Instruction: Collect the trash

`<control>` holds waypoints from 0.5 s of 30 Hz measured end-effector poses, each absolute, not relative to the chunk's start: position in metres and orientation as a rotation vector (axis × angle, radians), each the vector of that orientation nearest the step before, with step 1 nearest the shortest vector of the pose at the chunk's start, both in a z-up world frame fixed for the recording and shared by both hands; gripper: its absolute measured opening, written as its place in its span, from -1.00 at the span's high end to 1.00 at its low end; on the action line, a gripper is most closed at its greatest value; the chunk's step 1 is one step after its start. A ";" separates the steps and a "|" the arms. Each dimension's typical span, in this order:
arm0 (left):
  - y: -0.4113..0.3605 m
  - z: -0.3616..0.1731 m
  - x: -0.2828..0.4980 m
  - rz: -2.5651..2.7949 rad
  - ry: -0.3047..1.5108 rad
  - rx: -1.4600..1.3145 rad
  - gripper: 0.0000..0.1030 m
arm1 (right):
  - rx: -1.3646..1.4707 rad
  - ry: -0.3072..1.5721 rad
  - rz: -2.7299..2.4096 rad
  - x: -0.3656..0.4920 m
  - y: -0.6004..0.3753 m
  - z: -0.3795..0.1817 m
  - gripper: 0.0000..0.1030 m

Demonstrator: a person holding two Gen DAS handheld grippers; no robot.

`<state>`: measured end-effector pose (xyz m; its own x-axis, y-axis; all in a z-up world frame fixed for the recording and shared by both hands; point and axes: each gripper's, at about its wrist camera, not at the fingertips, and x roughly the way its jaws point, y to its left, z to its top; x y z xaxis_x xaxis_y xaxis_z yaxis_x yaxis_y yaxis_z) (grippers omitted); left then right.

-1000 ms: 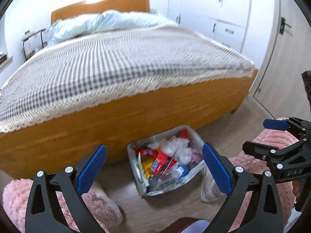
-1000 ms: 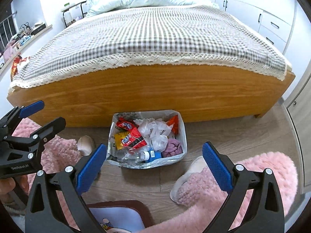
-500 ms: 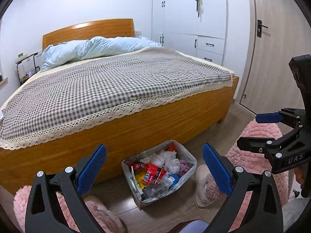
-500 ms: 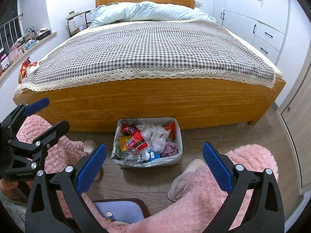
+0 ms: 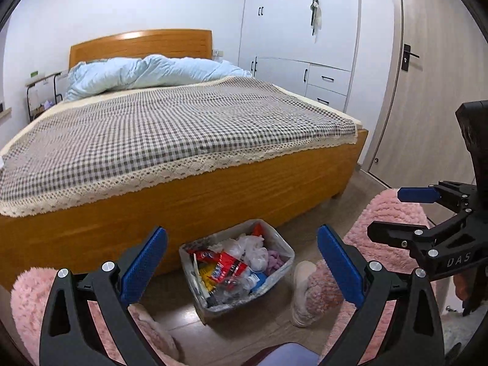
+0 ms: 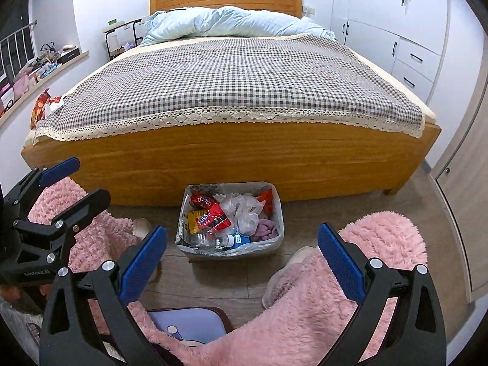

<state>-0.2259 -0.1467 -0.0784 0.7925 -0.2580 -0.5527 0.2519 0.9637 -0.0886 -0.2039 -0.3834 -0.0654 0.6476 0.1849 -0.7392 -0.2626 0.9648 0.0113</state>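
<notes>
A small bin (image 5: 244, 305) (image 6: 231, 251) lined with a clear bag stands on the wood floor against the foot of the bed. It holds red and yellow snack wrappers (image 6: 207, 213), white plastic bags (image 6: 244, 210), a purple cloth and a plastic bottle. My left gripper (image 5: 241, 231) (image 6: 88, 180) is open and holds nothing, above and short of the bin. My right gripper (image 6: 241, 230) (image 5: 389, 213) is open too, with nothing between its blue pads. An orange wrapper (image 6: 39, 108) lies at the bed's left edge.
The wooden bed (image 6: 244, 158) with a checked cover fills the far side. A person's pink fluffy legs and slippers (image 5: 302, 292) (image 6: 283, 274) flank the bin. White wardrobes (image 5: 305, 61) and a door (image 5: 427, 91) stand to the right. A cluttered shelf (image 6: 36, 67) runs along the left.
Both grippers have lifted and tilted up away from the bin, which now looks smaller and lower. More of the bed and room shows. Both stay open.
</notes>
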 end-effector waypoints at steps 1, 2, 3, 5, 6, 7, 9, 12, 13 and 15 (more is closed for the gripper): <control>-0.147 -0.078 -0.227 -0.283 0.594 -0.014 -0.85 | -0.100 0.826 0.252 -0.204 -0.384 -0.065 -0.84; -0.148 -0.077 -0.228 -0.296 0.587 -0.014 -0.85 | -0.099 0.824 0.251 -0.205 -0.384 -0.065 -0.84; -0.148 -0.077 -0.230 -0.300 0.581 -0.012 -0.85 | -0.099 0.822 0.249 -0.206 -0.384 -0.065 -0.84; -0.152 -0.075 -0.234 -0.274 0.562 0.009 -0.85 | -0.097 0.819 0.243 -0.206 -0.385 -0.064 -0.84; -0.152 -0.075 -0.235 -0.256 0.558 0.020 -0.85 | -0.096 0.819 0.241 -0.207 -0.386 -0.065 -0.84; -0.153 -0.074 -0.236 -0.232 0.551 0.036 -0.85 | -0.094 0.819 0.239 -0.208 -0.386 -0.065 -0.84; -0.154 -0.074 -0.237 -0.226 0.545 0.045 -0.85 | -0.091 0.819 0.236 -0.209 -0.387 -0.065 -0.84; -0.153 -0.074 -0.238 -0.240 0.549 0.032 -0.85 | -0.088 0.819 0.234 -0.210 -0.387 -0.064 -0.84; -0.153 -0.074 -0.238 -0.242 0.551 0.029 -0.85 | -0.087 0.820 0.233 -0.210 -0.387 -0.065 -0.84; -0.152 -0.075 -0.237 -0.243 0.561 0.020 -0.85 | -0.086 0.821 0.233 -0.211 -0.388 -0.065 -0.84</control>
<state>-0.2372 -0.1517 -0.0748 0.8188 -0.2231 -0.5290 0.2341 0.9711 -0.0472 -0.2105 -0.3879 -0.0649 0.6576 0.1720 -0.7335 -0.2383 0.9711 0.0140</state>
